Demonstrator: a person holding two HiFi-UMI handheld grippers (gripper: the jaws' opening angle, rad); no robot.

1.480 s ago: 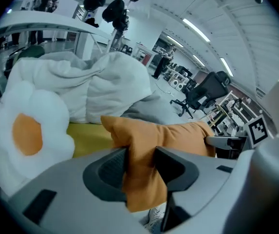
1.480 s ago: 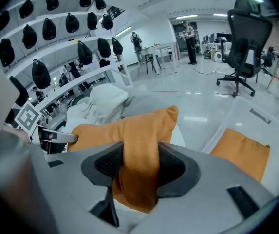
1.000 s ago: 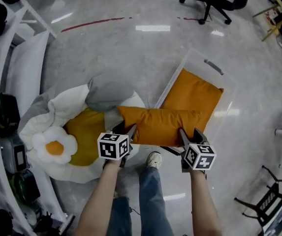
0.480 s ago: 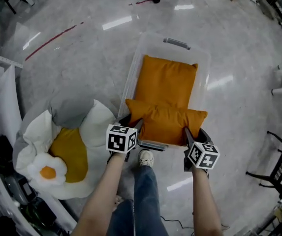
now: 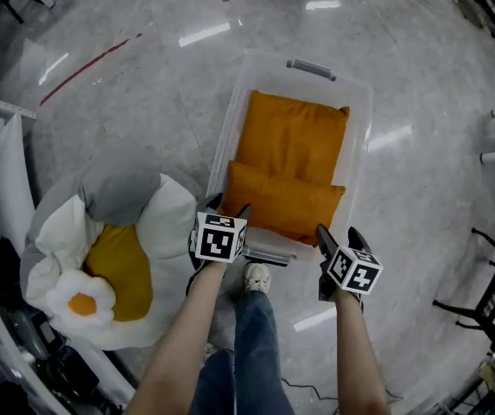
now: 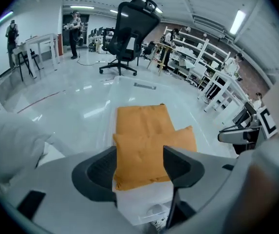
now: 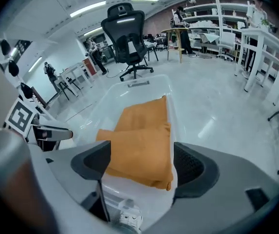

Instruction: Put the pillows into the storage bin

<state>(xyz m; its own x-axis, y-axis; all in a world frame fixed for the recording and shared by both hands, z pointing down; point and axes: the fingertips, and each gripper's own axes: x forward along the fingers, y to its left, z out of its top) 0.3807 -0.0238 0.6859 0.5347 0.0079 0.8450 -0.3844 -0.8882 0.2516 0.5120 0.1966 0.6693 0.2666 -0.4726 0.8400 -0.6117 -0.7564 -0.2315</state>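
Pillow [image 5: 283, 204], orange and soft, lies crosswise on a second pillow [image 5: 295, 137] inside the storage bin [image 5: 361, 145]; light and squashy, it looks best pinched at its ends. Left gripper [image 5: 229, 207] and right gripper [image 5: 338, 235] hang over the near rim, jaws just opened wide, holding nothing. More pillows [image 5: 119, 266] lie on the floor [image 5: 143, 93] beside.

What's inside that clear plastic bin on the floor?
Inside the bin lie two orange pillows: the far pillow flat, the near pillow resting across its near end. The bin's floor beneath them is covered.
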